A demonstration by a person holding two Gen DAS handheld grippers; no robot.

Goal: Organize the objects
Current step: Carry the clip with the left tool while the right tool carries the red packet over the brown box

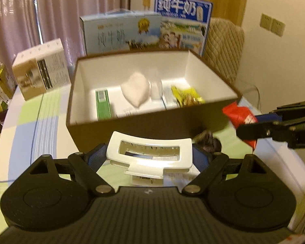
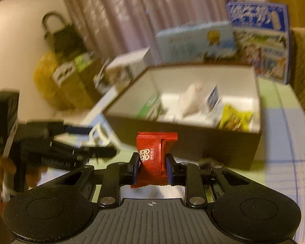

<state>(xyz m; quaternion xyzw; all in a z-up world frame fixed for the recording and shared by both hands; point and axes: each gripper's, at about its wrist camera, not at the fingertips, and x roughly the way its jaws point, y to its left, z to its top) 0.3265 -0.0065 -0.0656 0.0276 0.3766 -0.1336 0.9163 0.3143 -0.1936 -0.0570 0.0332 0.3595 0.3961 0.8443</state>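
Pleated mauve curtains hang behind a round table (image 1: 40, 109) covered in a smooth cloth of pale green, blue and white checks. On it sits an open rectangular box (image 1: 132, 122), brown card outside and matt white inside. Its floor holds a flat green packet (image 1: 102, 103), a soft, rounded white pouch (image 1: 135, 90) and a crinkled yellow wrapper (image 1: 186, 96). Behind the box stand two printed milk cartons (image 1: 122, 33), pale blue and deep blue, with a smaller beige carton (image 1: 40, 69) to the left.

The left gripper (image 1: 149, 155) is closed on a glossy white plastic clip (image 1: 150, 152), a curved rectangle with a slotted, toothed window, held between the blue ribbed pads just before the box's near wall.

The right gripper (image 2: 151, 167) pinches a red foil sachet (image 2: 155, 156) with crimped, zigzag ends; its fingers are nearly together around it. The sachet hangs upright just in front of the box's near wall, outside the box.
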